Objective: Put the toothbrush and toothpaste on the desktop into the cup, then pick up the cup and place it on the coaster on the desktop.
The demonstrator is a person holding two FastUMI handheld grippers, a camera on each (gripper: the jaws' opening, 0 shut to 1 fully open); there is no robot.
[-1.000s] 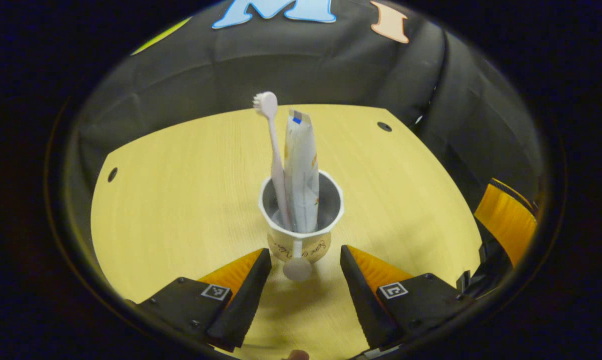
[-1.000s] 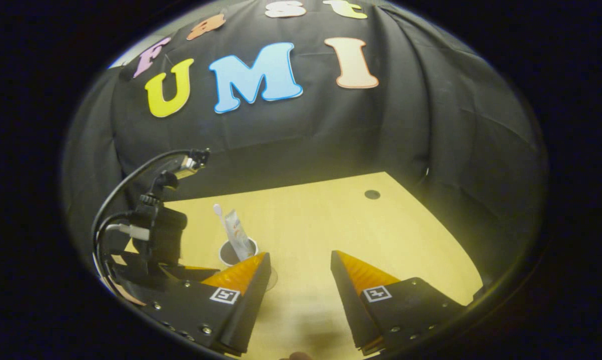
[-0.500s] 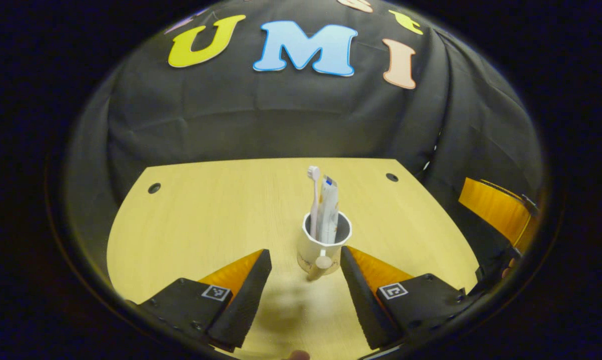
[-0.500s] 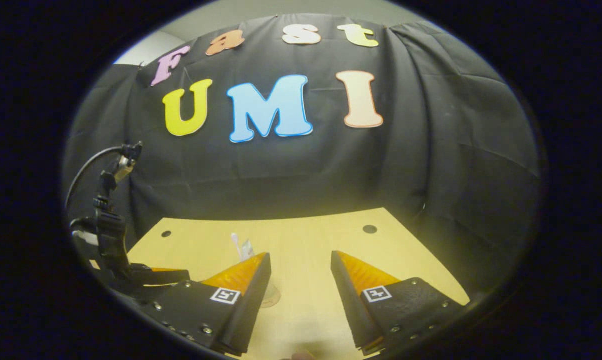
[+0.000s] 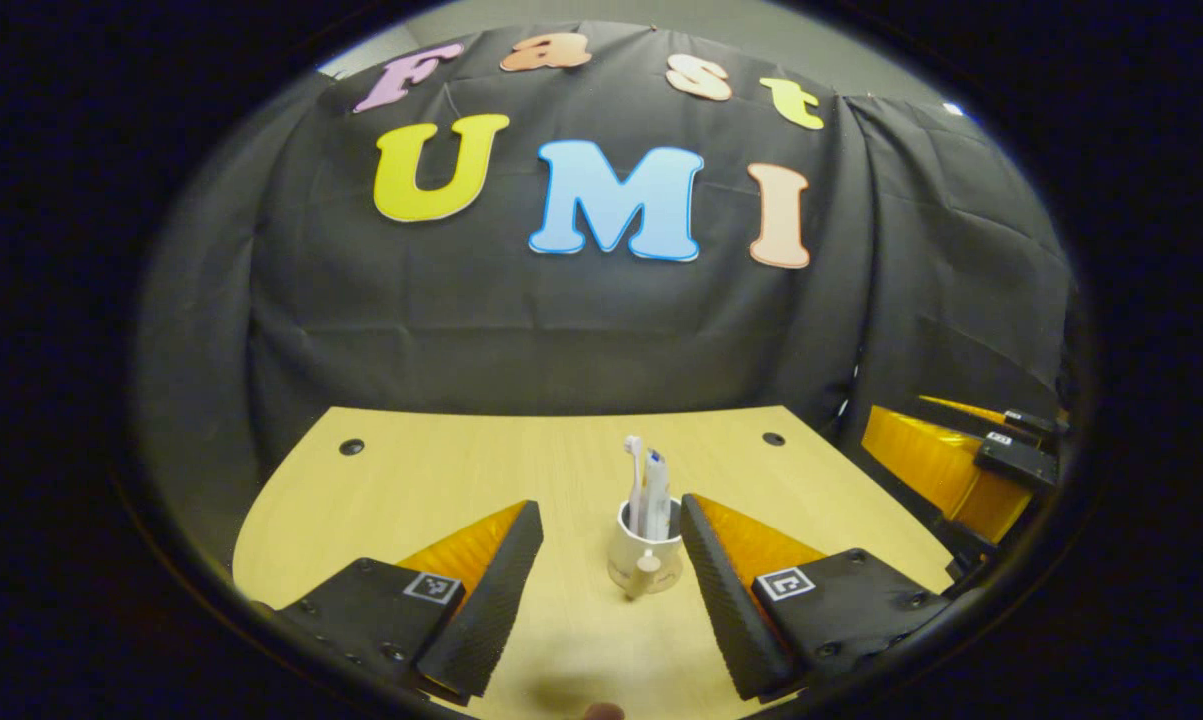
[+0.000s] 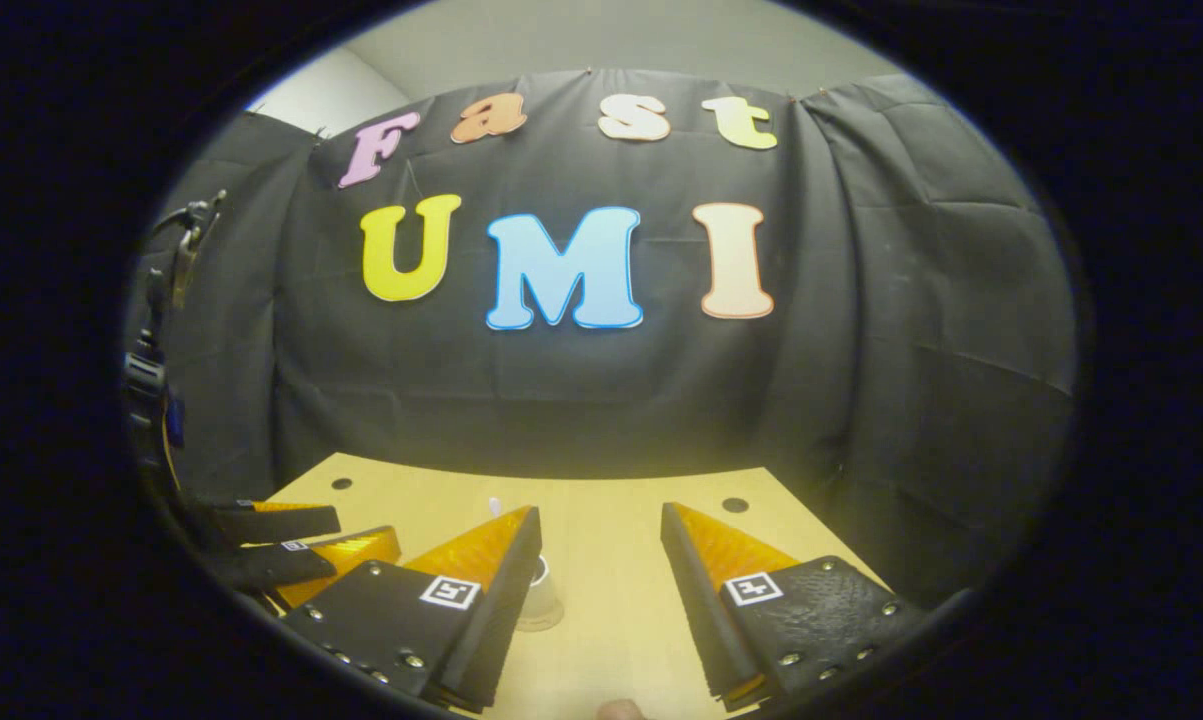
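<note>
A white cup [image 5: 644, 562] stands upright on the yellow desktop [image 5: 441, 470]. A pale toothbrush [image 5: 634, 468] and a white toothpaste tube [image 5: 657, 490] stand inside it. My left gripper [image 5: 611, 522] is open, held back from the cup, which shows in the gap close to the right finger and untouched. My right gripper [image 6: 601, 522] is open with nothing between its fingers. In the right gripper view the cup [image 6: 544, 600] peeks out beside the left finger, with the toothbrush head [image 6: 494, 505] above it. I cannot tell whether a coaster lies under the cup.
The right gripper [image 5: 961, 455] shows at the right edge of the left gripper view. The left gripper [image 6: 291, 545] with its cables [image 6: 151, 390] shows low on the left of the right gripper view. Small dark holes [image 5: 352, 446] mark the desktop's far corners. Black cloth walls the back.
Both grippers have drawn back from the cup and tilted upward, so the cup looks smaller and farther off. The cup, toothbrush and toothpaste have stayed in place.
</note>
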